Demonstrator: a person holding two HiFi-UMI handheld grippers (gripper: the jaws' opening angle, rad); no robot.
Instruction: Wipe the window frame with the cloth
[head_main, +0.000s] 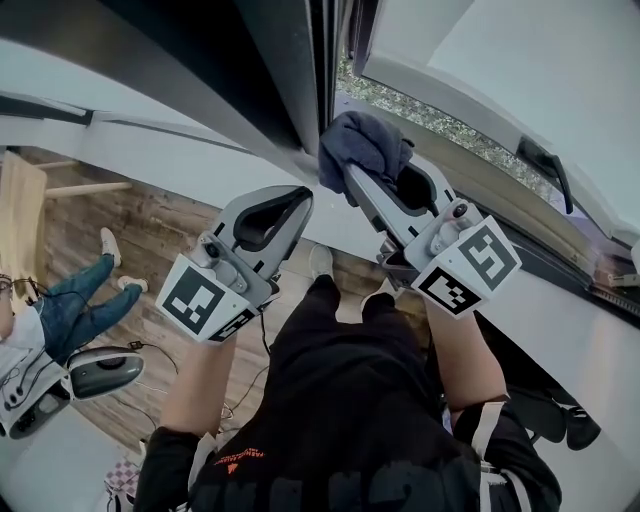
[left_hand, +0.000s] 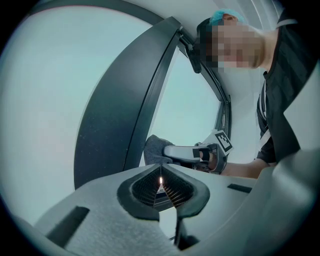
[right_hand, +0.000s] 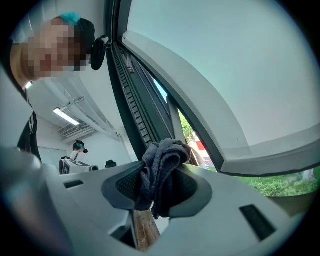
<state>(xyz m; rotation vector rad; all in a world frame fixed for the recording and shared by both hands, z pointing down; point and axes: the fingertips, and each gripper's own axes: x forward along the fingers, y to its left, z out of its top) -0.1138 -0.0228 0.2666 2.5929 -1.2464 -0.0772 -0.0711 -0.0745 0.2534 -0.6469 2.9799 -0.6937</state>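
Observation:
A dark blue-grey cloth (head_main: 362, 146) is bunched at the tip of my right gripper (head_main: 352, 172), which is shut on it. In the right gripper view the cloth (right_hand: 161, 170) hangs folded between the jaws, close to the dark window frame (right_hand: 134, 100). In the head view the cloth sits right beside the dark vertical frame post (head_main: 318, 70). My left gripper (head_main: 300, 200) is shut with nothing in it, a little left of and below the cloth. In the left gripper view, the right gripper (left_hand: 170, 152) and the cloth (left_hand: 155, 149) show next to the dark frame (left_hand: 125, 110).
An open window sash (head_main: 520, 70) with a dark handle (head_main: 545, 165) lies at the right; greenery shows outside. A white sill (head_main: 150, 150) runs at the left. Below is a wooden floor (head_main: 150, 240) with a seated person's legs (head_main: 70, 300) and a device (head_main: 100, 370).

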